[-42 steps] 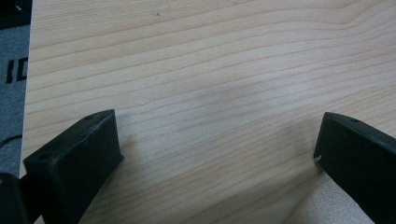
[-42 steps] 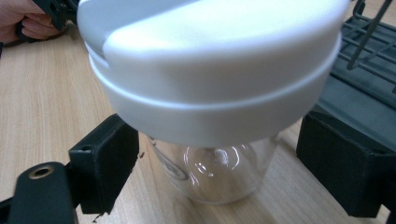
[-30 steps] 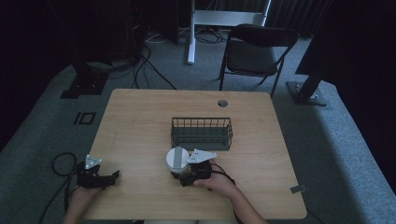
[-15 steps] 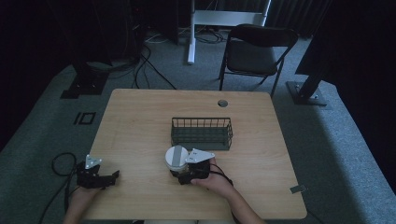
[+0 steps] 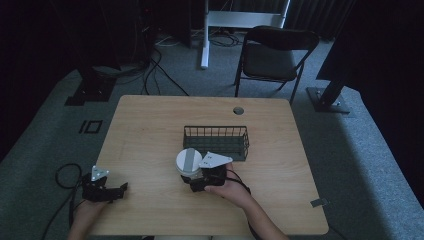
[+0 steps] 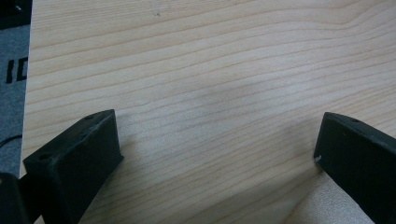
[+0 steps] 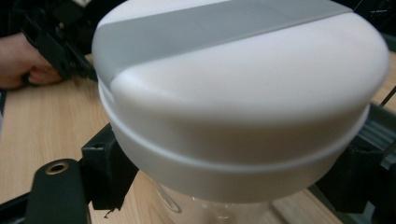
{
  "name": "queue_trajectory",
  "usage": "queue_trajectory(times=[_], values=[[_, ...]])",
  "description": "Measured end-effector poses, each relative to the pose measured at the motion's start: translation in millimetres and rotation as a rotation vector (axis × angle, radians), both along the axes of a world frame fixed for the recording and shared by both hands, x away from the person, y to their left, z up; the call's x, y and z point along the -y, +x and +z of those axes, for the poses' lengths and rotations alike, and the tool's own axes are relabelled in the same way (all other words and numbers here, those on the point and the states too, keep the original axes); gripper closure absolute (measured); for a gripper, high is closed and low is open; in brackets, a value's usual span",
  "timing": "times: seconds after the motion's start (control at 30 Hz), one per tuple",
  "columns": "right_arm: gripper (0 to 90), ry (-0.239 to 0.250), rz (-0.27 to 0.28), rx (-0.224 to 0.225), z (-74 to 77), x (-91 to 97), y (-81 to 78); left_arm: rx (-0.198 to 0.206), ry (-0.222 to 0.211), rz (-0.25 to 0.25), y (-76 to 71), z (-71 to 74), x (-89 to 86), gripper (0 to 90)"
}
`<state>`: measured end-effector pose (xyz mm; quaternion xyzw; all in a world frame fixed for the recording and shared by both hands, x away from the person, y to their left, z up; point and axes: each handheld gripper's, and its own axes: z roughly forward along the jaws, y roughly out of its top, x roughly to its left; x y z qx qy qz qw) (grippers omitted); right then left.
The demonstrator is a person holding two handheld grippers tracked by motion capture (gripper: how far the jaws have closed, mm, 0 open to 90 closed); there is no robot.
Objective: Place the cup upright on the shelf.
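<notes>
So the right gripper is pinching a clear jar just under its white lid. The jar is standing upright, long axis vertical, lid pointing up, near the table's front middle, just beside the wire basket. The left gripper is sitting at the front left corner, jaws spread wide, holding nothing.

The right claw grips a clear jar just below its white, grey-striped lid.

A dim lab or studio: grey carpet, a lone wooden table, a folding chair at one o'clock, cables and stand bases around.
</notes>
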<state>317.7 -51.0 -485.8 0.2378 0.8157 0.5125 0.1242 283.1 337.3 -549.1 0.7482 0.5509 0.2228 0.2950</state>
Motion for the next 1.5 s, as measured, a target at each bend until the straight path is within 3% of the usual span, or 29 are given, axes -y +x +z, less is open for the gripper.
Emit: queue_trajectory(times=[0.3,0.73,0.87,1.27,1.5], values=[[18.3,0.033,-0.028,0.026,20.2,3.4,4.8,0.0,0.002,-0.001,0.0,0.1,-0.1,0.5],[18.3,0.083,-0.127,0.088,50.4,19.9,18.0,0.0,0.0,0.0,0.0,0.0,0.0,0.5],[18.3,0.075,-0.153,0.107,56.2,23.9,21.6,0.0,0.001,0.0,0.0,0.0,0.0,0.5],[18.3,0.086,-0.328,0.141,64.2,41.3,42.0,0.0,0.001,-0.001,0.0,0.1,-0.1,0.5],[18.3,0.043,-0.426,0.176,64.6,53.3,57.2,0.0,0.001,0.0,0.0,0.0,0.0,0.5]])
